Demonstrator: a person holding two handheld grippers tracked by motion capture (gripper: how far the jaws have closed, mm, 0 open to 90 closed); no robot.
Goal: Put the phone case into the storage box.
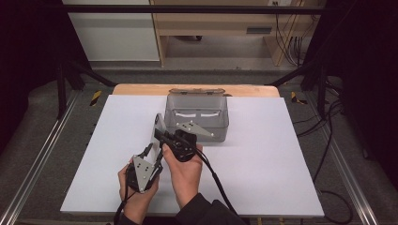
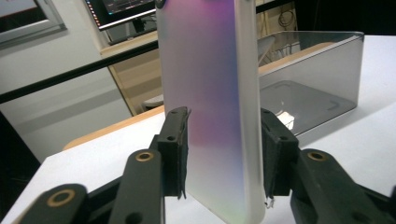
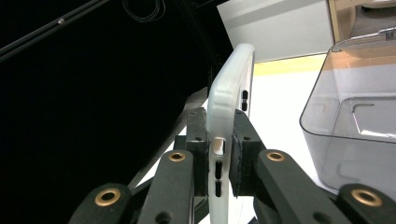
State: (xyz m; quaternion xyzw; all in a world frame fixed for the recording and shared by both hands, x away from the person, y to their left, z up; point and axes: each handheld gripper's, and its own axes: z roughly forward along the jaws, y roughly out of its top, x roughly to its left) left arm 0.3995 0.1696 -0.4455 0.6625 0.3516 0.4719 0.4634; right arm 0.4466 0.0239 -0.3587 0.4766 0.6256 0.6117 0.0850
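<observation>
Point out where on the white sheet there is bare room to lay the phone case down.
The white sheet is bare right of the hands, below the smoky plastic box, and along its left side. It is crowded in front of the box, where the left gripper and the right gripper both clamp the frosted phone case.

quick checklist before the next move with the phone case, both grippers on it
1. Right gripper clamped on the phone case edge: ok.
2. Left gripper across the case's width, pads at both sides: ok, firmness cannot tell.
3. Case upright, off the table: ok.
4. Clear bin beyond the case, opening unobstructed: ok.
5. Bin contents: cannot tell.
</observation>
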